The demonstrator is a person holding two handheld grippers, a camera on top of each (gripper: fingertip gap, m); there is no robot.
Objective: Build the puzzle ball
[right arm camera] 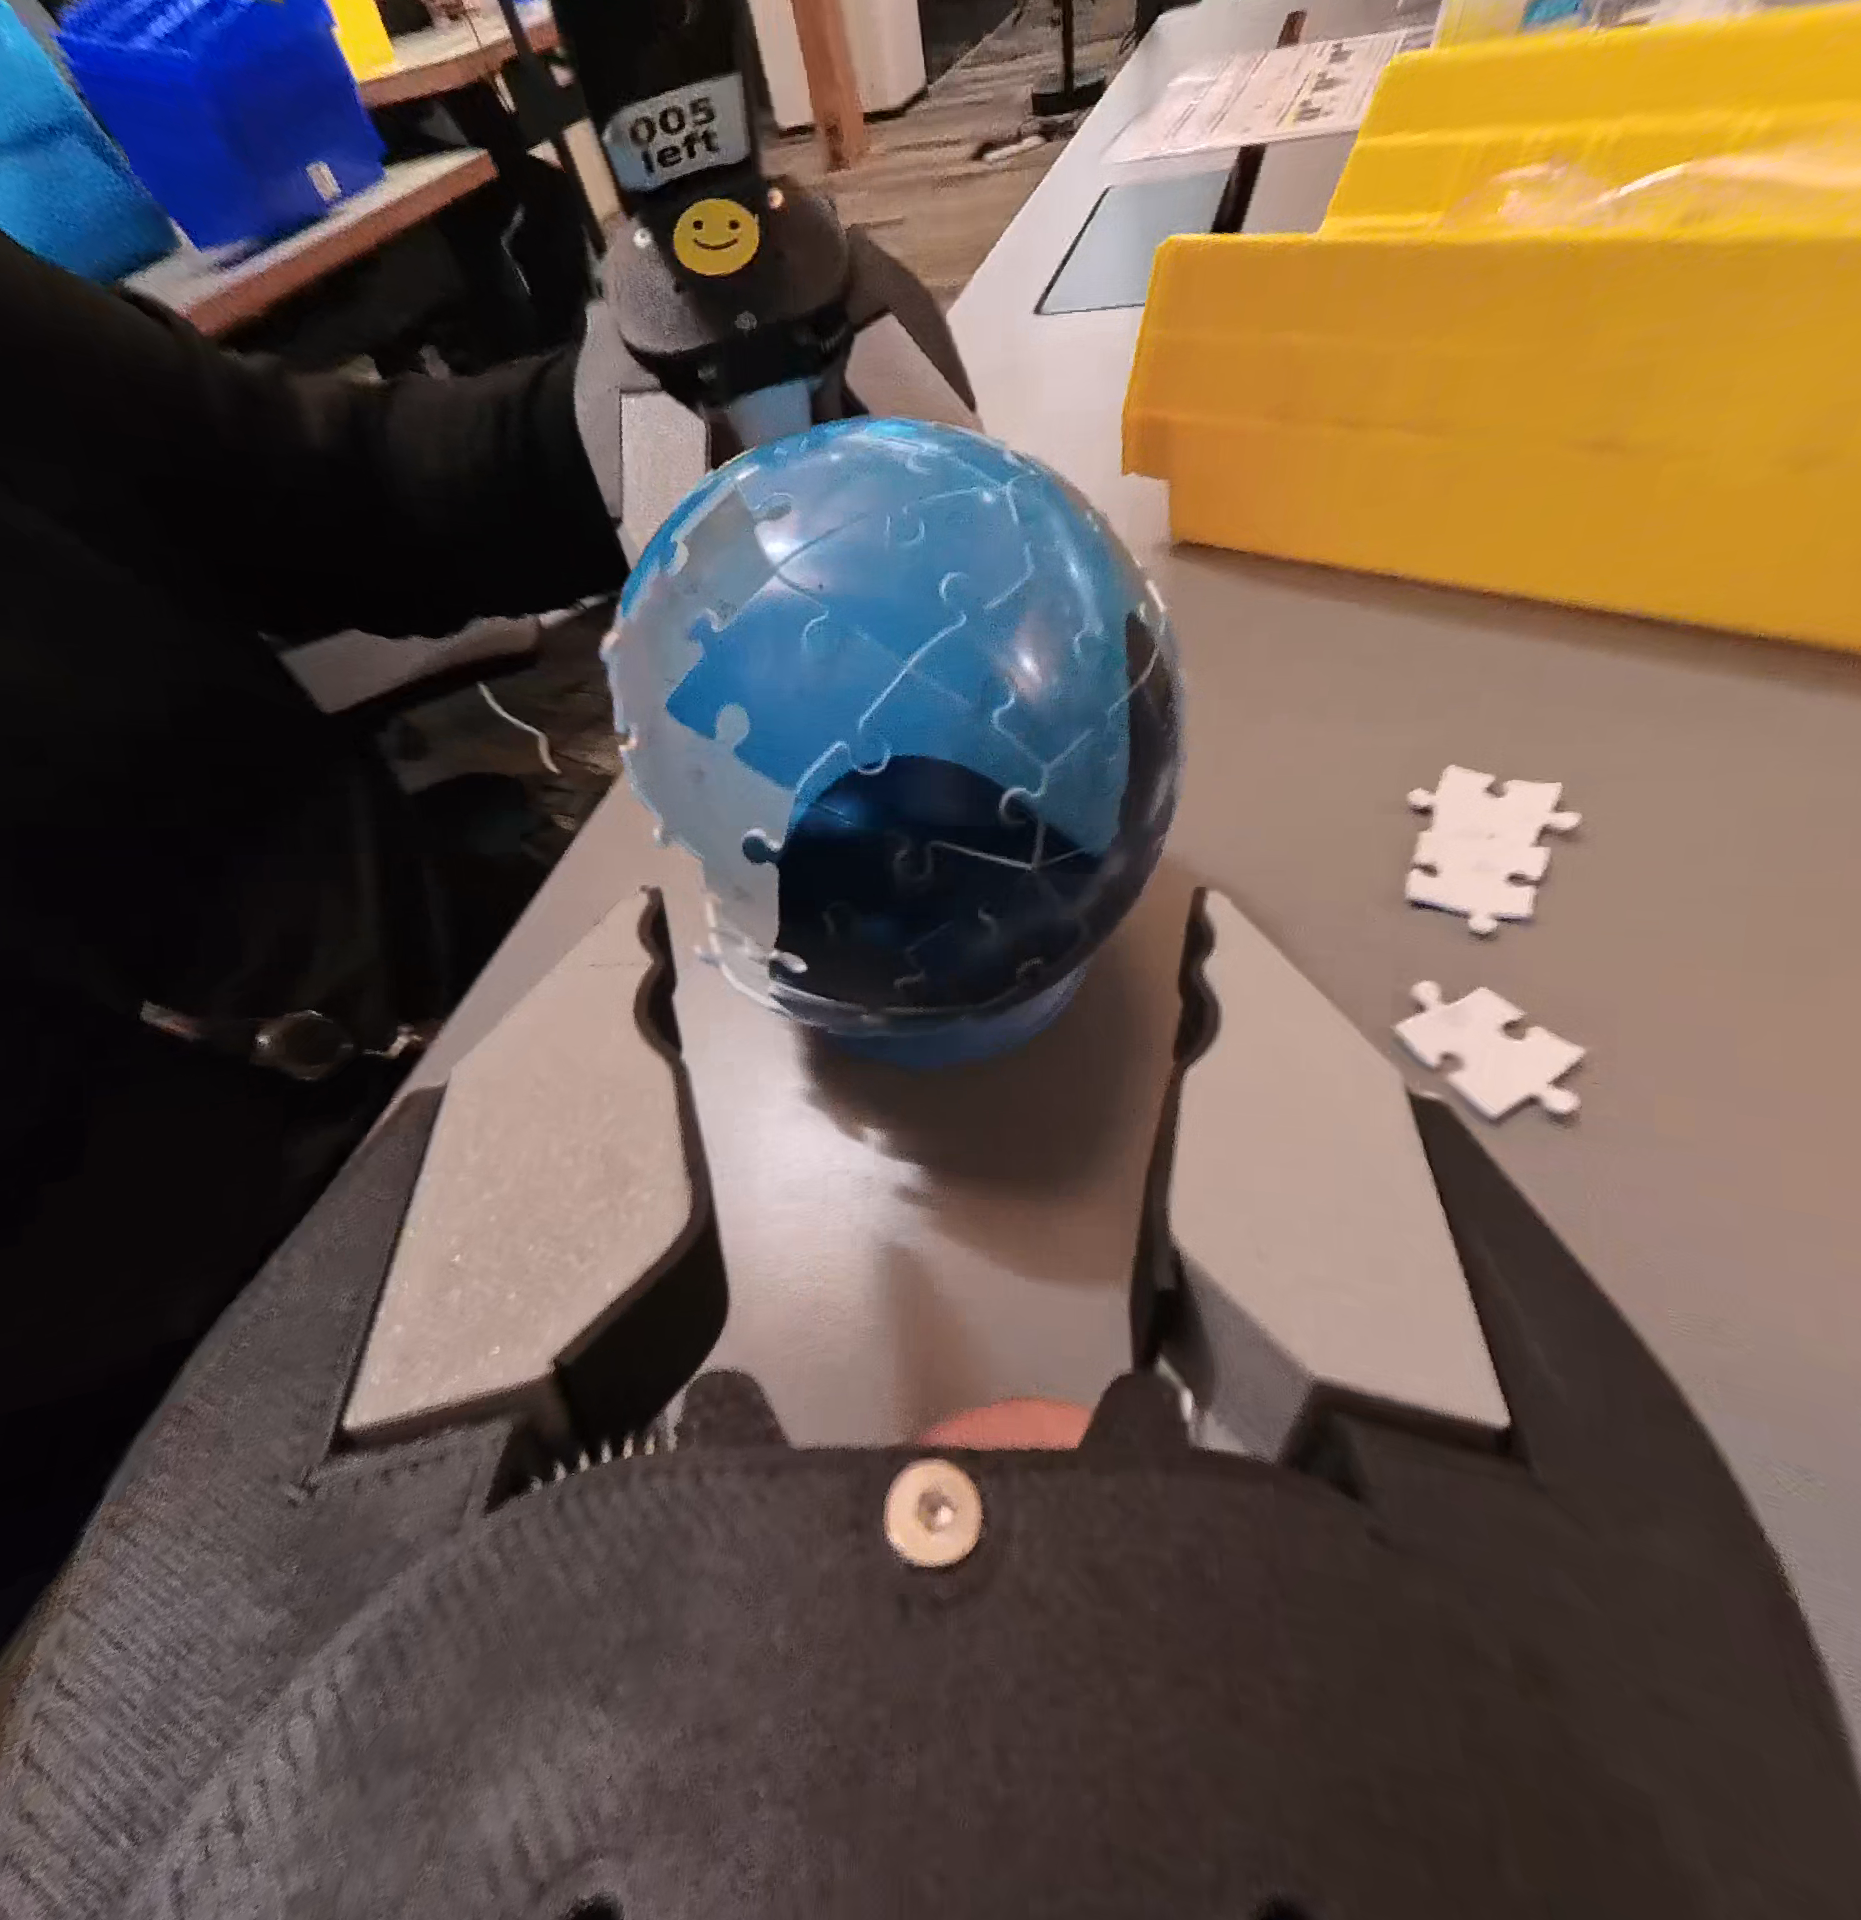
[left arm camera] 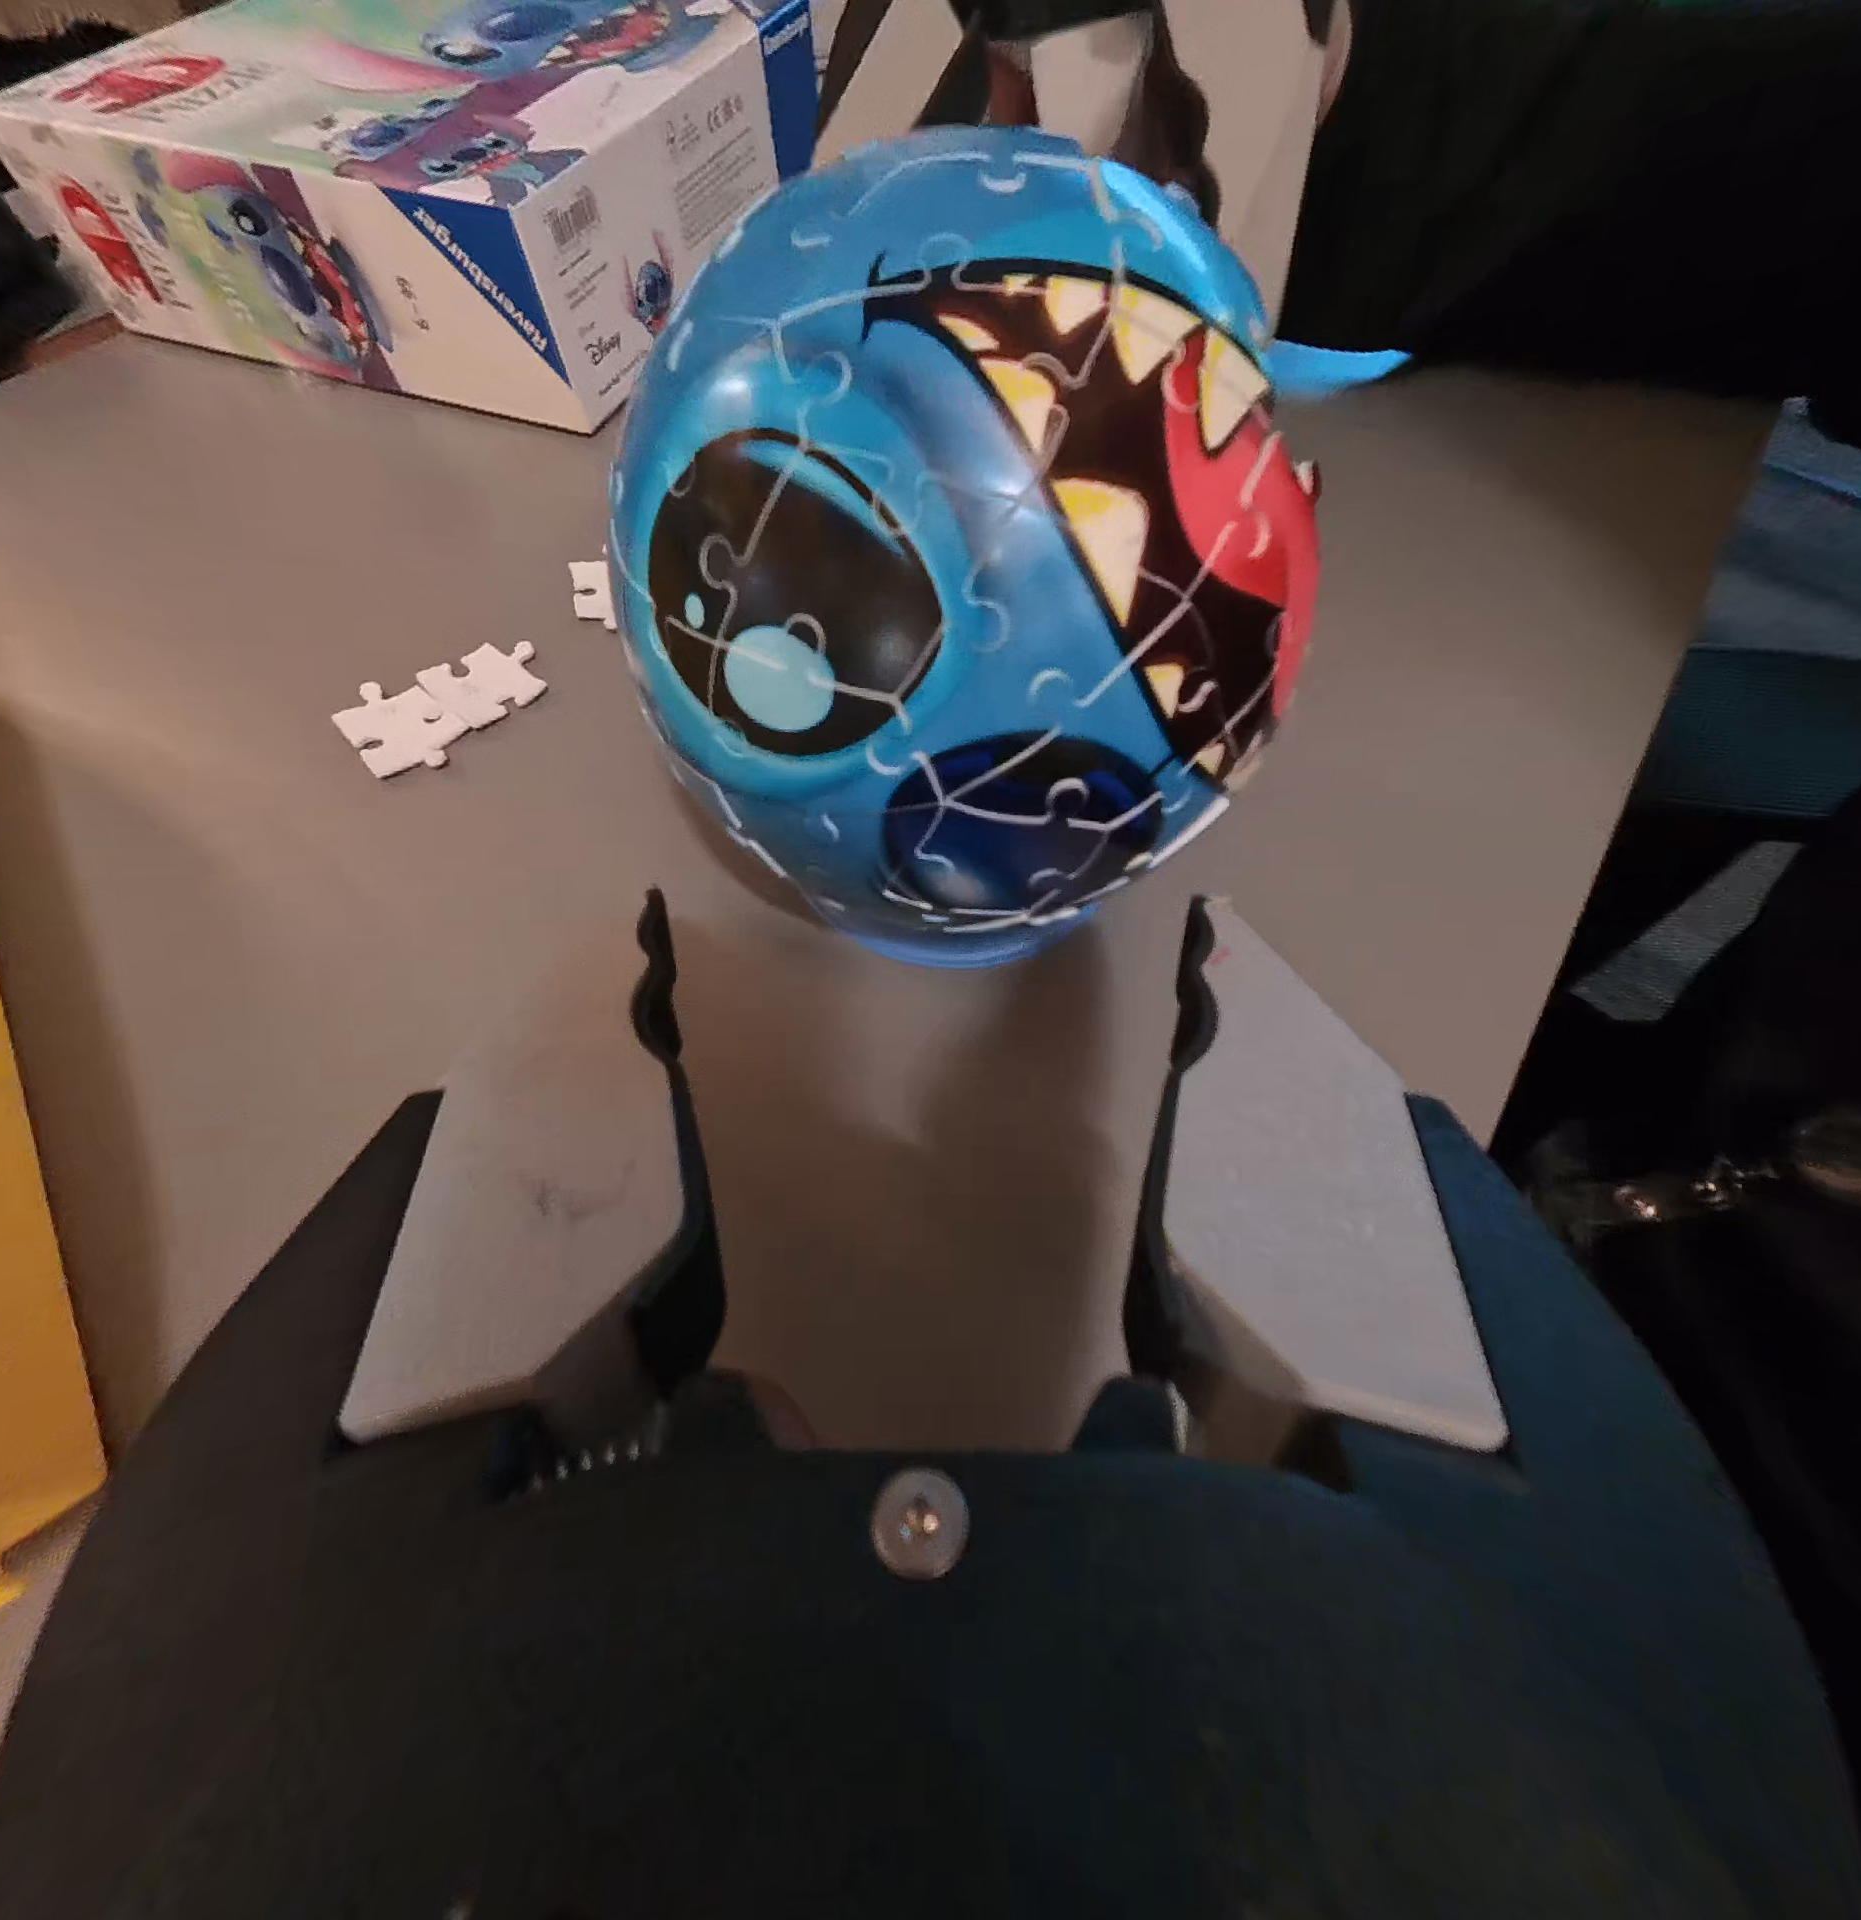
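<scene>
- Puzzle ball (left arm camera: 962, 540): glossy blue sphere w/ cartoon face (big black eye, dark nose, toothy mouth, red tongue); sits on the grey table (left arm camera: 230, 935) near its edge, on a small blue base; seen from the right wrist view (right arm camera: 895, 727) its back is plain blue w/ a gap where pieces are missing, showing the dark inside
- Left gripper (left arm camera: 921, 935): jaws spread apart, holding nothing; tips just short of ball's lower side, not touching
- Right gripper (right arm camera: 926, 935): jaws likewise spread, empty; tips flank the ball's base w/o clear contact
- Loose white puzzle pieces (left arm camera: 438, 707), face-down, lie on table beside ball; two joined, another single (right arm camera: 1489, 1049) nearby
- Puzzle box (left arm camera: 386, 197) lies on its side at table's far end, well apart from ball
- Yellow bin (right arm camera: 1528, 395) on table beyond the pieces
- Person's dark sleeve (right arm camera: 230, 499) reaches to the left gripper's handle
</scene>
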